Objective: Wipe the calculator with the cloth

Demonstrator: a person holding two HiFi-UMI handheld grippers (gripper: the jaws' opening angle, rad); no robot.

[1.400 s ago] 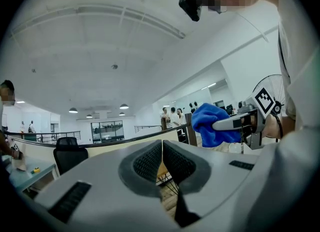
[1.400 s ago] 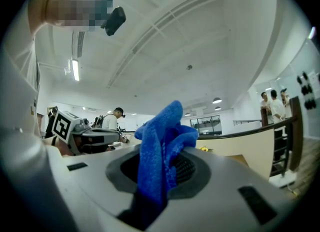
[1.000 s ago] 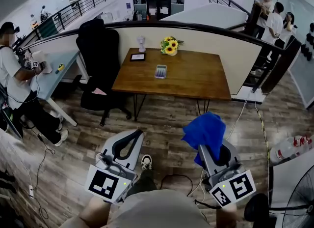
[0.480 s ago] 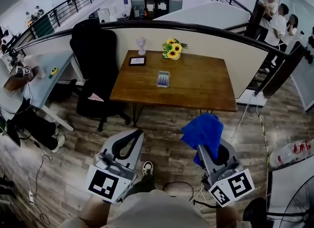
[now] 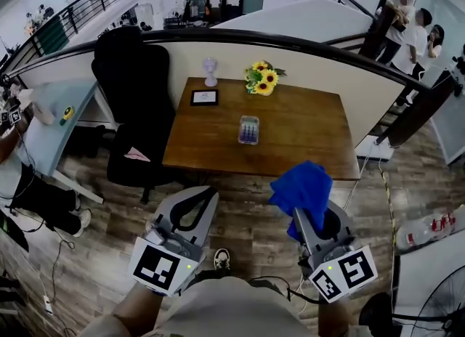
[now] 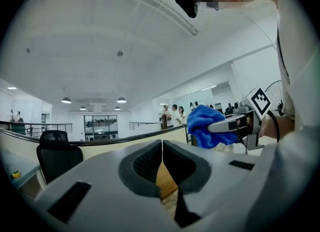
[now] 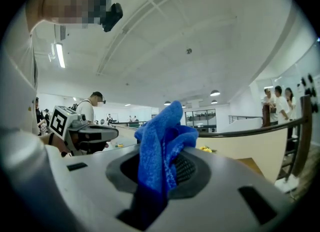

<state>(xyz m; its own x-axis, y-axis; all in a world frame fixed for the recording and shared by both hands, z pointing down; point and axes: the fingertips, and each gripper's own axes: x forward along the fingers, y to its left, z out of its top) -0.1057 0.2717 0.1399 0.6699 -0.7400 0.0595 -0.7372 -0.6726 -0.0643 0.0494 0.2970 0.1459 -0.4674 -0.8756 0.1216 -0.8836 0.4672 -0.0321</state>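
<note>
The calculator (image 5: 248,130) lies flat near the middle of the brown wooden table (image 5: 305,147), well ahead of both grippers. My right gripper (image 5: 306,201) is shut on a bunched blue cloth (image 5: 302,189), which stands up between its jaws (image 7: 161,148) in the right gripper view. The left gripper (image 5: 195,199) is shut with nothing in it, its pads touching (image 6: 162,158). Both grippers hover over the wood floor, short of the table's near edge. The cloth (image 6: 210,126) also shows at the right of the left gripper view.
On the table's far side stand a sunflower pot (image 5: 264,78), a small framed picture (image 5: 204,97) and a pale figurine (image 5: 210,72). A black office chair (image 5: 134,103) is at the table's left. A curved railing wall (image 5: 290,45) runs behind. People stand at the far right (image 5: 414,23).
The view has moved forward, so the table and calculator now sit lower and closer in the head view. Both grippers hold the same pose, the cloth still clamped in the right one.
</note>
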